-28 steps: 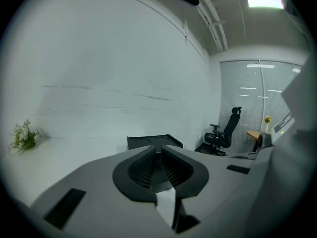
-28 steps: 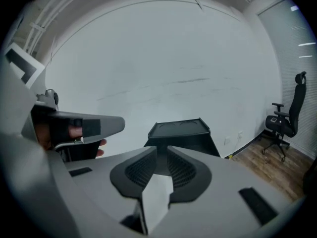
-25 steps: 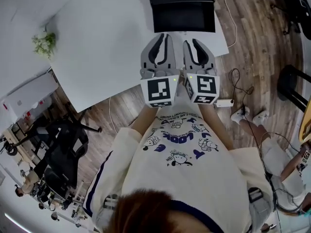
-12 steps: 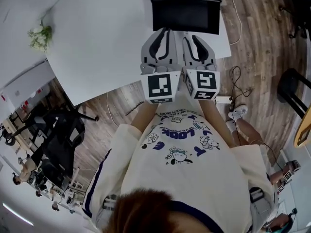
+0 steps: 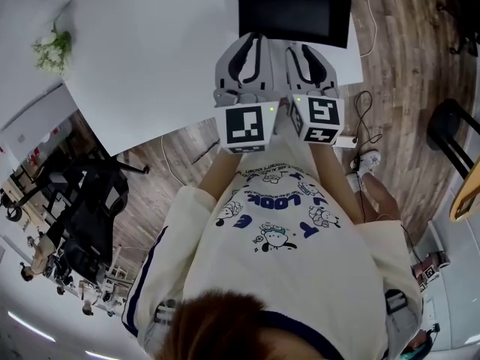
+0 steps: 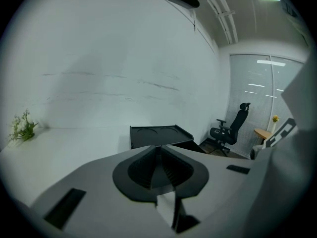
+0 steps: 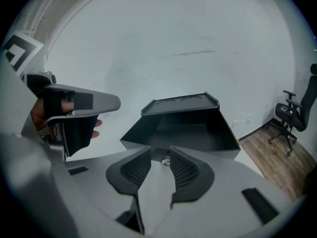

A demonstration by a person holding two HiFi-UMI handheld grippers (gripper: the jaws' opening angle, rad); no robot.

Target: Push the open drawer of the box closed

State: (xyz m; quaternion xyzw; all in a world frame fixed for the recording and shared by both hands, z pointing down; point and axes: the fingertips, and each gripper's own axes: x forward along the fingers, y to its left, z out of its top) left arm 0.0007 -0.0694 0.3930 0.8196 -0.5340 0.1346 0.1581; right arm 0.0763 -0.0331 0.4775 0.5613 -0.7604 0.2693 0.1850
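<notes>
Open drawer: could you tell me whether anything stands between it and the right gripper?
Nothing visible does. The right gripper, whose empty jaws have just been opening, points straight at the drawer; only a small shiny knob shows beyond their gap.

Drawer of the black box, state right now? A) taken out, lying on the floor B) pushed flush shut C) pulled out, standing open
C: in the right gripper view the drawer stands pulled out from under the top of the box, its dark inside in plain sight.
</notes>
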